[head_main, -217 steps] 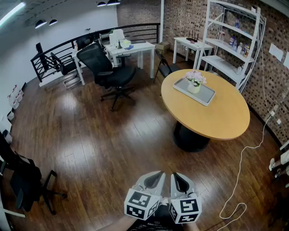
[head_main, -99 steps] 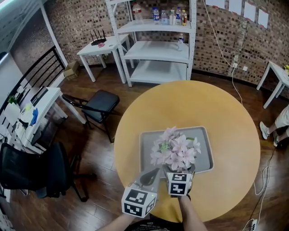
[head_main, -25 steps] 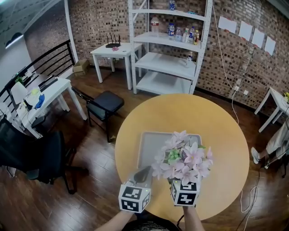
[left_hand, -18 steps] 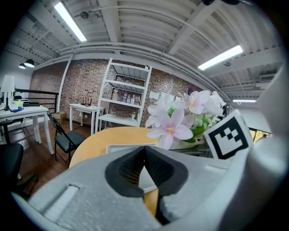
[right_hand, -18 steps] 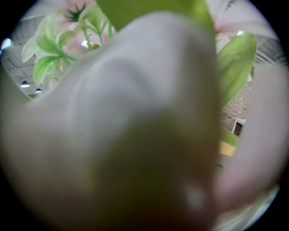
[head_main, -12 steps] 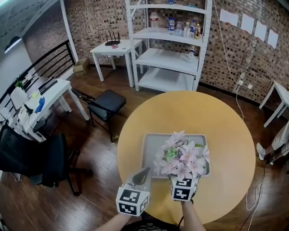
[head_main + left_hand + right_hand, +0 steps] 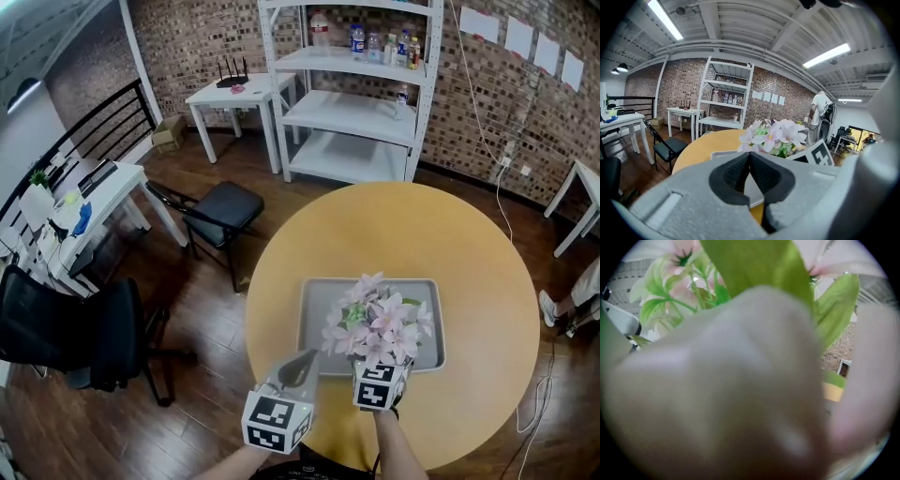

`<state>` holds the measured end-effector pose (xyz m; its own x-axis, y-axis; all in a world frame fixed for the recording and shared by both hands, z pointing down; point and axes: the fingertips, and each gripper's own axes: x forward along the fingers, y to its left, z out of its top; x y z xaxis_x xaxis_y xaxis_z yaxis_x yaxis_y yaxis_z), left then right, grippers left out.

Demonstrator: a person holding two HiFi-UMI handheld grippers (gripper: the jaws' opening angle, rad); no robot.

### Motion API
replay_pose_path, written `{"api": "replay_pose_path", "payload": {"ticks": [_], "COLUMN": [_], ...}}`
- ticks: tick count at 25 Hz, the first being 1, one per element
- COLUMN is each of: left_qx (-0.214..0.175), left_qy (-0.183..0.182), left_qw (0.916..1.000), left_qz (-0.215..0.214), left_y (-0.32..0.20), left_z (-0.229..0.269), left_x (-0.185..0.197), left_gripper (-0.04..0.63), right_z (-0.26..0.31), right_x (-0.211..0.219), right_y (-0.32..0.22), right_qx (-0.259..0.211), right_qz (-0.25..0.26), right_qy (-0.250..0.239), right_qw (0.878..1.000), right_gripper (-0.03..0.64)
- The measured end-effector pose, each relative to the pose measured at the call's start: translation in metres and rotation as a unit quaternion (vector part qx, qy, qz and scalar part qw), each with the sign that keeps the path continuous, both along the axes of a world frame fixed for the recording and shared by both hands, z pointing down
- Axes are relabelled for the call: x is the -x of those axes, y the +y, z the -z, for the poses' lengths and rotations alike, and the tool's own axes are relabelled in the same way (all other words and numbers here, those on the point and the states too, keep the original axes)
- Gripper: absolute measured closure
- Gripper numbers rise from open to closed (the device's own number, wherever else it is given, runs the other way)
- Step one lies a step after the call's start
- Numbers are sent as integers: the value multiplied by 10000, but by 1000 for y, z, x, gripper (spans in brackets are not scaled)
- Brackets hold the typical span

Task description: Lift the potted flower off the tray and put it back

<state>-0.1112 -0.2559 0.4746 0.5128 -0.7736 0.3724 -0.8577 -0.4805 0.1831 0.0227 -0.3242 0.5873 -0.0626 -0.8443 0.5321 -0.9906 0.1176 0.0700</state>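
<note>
Left gripper: jaws pressed together, nothing between them. Held in the air over the near table edge, just left of the flower.
Right gripper: closed on the potted flower. Its own view is filled by the pale, blurred pot at close range, green leaves and pink petals above. Marker cube sits directly under the blooms in the head view.
Potted flower: upright, pink-white blooms with green leaves. Sits over the near right part of the tray. Pot hidden under the blooms from above; cannot tell whether its base touches the tray.
Tray: grey, rectangular, shallow rim. Lies flat on the near half of the table; left half bare.
Table: round, yellow-orange top, dark wood floor around it.
Left gripper view: blooms to the right of the closed tips, tray rim just behind them.
White shelf rack: beyond the table, against the brick wall, bottles on the upper shelf.
Black folding chair: left of the table, well apart from the tray.
</note>
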Motion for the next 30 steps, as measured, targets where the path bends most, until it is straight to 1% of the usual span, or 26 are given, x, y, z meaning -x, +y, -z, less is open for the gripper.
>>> {"api": "replay_pose_path", "payload": {"ticks": [7, 12, 20, 27, 30], "left_qx": [106, 57, 57, -2, -21], "left_qy": [-43, -31, -15, -22, -33], "left_qw": [9999, 10000, 9999, 9999, 9999], "left_qz": [5, 72, 139, 152, 116], "left_y": [0, -4, -1, 4, 9], "left_z": [-9, -10, -8, -6, -5], "left_x": [2, 5, 11, 11, 7], "left_gripper": [592, 592, 592, 592, 592], "right_z": [-18, -31, -32, -40, -36], "right_x": [0, -1, 4, 6, 3], "right_y": [-5, -7, -4, 7, 12], "right_qx": [187, 286, 394, 673, 615], "right_qz": [16, 51, 122, 219, 256], "right_qy": [77, 134, 230, 187, 208], "right_qw": [9998, 9995, 9989, 9973, 9976], "right_gripper": [83, 83, 83, 83, 83]}}
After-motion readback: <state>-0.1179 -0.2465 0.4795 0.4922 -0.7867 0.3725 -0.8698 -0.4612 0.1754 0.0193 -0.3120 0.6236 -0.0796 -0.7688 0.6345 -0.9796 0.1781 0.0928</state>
